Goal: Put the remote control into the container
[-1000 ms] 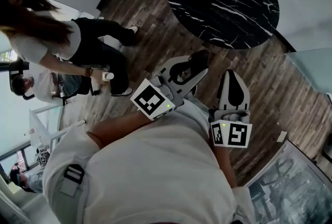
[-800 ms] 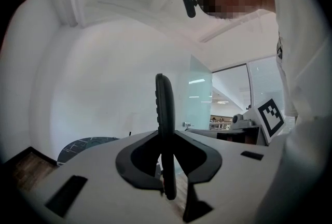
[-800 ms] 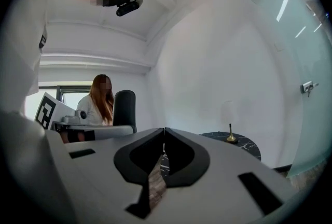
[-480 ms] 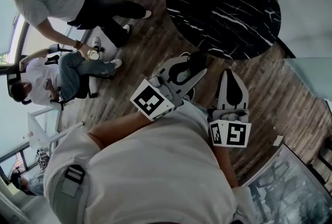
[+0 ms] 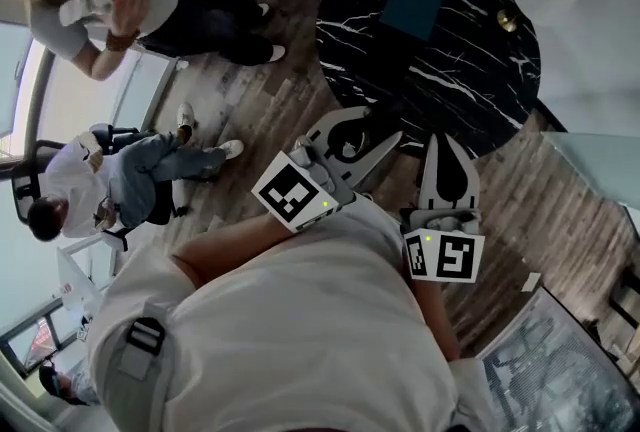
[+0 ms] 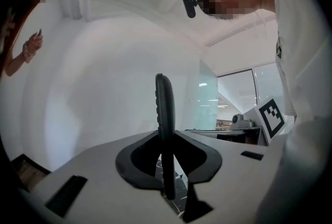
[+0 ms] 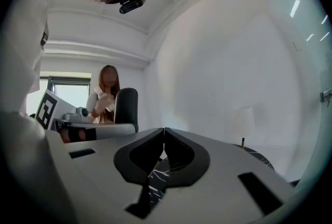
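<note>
A slim black remote control [image 6: 165, 109] stands edge-on between the jaws of my left gripper [image 6: 166, 137], which is shut on it. In the head view the left gripper [image 5: 372, 134] is held out from my chest, pointing toward the round black marble table [image 5: 450, 70]. A dark teal rectangular container [image 5: 412, 5] lies on that table, well beyond both grippers. My right gripper [image 5: 447, 148] is beside the left one; its jaws meet with nothing between them [image 7: 164, 132].
A small brass object [image 5: 508, 20] sits at the table's right edge. One person stands at the upper left [image 5: 150, 0] and another sits in a chair [image 5: 120, 180] on the wooden floor. A glass panel [image 5: 600, 150] is at the right.
The standing person has moved further up and left, and the seated person shows more fully. The table sits slightly lower in view. Both grippers hold as before.
</note>
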{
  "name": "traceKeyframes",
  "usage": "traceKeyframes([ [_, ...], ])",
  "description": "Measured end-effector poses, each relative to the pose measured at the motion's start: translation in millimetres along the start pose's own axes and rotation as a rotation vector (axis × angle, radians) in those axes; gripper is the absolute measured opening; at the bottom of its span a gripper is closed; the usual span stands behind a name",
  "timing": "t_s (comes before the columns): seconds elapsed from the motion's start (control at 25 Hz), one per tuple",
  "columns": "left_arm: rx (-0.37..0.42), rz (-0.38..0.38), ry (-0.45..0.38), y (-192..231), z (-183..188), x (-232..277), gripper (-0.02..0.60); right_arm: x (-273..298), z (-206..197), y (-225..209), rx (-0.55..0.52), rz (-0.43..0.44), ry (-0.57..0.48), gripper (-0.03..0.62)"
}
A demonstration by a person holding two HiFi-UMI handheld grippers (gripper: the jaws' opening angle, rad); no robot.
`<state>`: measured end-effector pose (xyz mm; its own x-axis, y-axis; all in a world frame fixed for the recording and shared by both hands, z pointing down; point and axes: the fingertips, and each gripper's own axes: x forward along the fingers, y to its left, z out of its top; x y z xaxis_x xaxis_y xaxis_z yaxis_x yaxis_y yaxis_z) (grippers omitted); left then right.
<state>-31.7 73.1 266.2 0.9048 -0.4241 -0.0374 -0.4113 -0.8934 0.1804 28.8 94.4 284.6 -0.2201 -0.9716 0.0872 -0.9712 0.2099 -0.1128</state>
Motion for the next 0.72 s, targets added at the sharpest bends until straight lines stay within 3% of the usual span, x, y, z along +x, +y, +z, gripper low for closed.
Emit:
traceKeyframes([
  [0.36, -0.007, -0.064, 0.009, 74, 12, 32, 0.077, 76, 8, -15, 0.003, -0.074, -0.009, 0.011],
  [0.72, -0.019, -0.067, 0.057, 89, 1, 59, 0.077, 91, 5, -39, 0.013, -0.089, 0.014, 0.011],
])
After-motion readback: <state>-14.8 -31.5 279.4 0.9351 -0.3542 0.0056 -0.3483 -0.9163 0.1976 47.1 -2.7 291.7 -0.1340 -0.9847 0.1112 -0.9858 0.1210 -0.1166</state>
